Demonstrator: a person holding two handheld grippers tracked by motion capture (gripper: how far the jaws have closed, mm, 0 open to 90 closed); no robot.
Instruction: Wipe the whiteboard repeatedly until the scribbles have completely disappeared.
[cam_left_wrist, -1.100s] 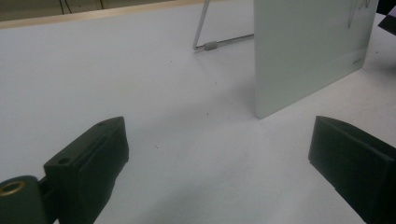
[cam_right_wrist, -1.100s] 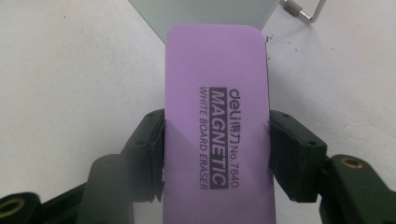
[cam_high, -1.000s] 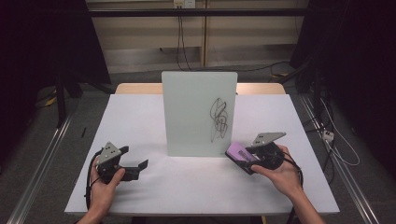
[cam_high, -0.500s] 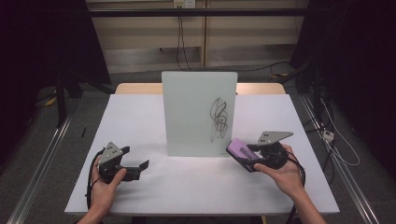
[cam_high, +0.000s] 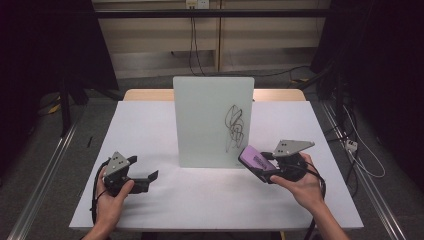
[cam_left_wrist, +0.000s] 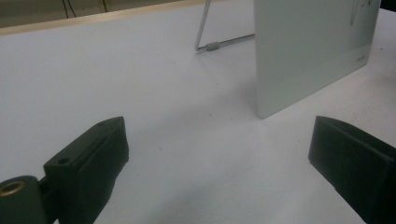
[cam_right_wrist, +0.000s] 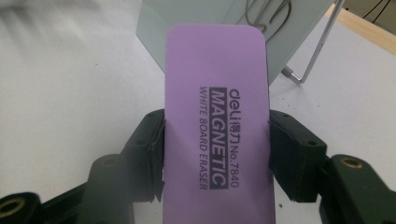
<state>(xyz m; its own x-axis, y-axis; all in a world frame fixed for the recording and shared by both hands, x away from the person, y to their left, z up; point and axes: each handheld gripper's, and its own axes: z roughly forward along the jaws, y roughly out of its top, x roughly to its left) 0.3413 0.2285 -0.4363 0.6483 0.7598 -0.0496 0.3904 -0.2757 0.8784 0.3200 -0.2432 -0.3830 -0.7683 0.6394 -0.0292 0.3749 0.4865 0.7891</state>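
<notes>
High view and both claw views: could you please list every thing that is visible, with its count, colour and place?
Whiteboard: one, pale white with a black scribble at its right part, standing upright at the table's middle on a thin metal stand.
Eraser: one, purple with black print, held in the right claw near the board's lower right corner.
Table: one, white top with a wooden far edge.
Left claw: one, black, jaws open with nothing between them, low at the table's front left.
Right claw: one, black, shut on the eraser.
Hands: two, one on each claw.
</notes>
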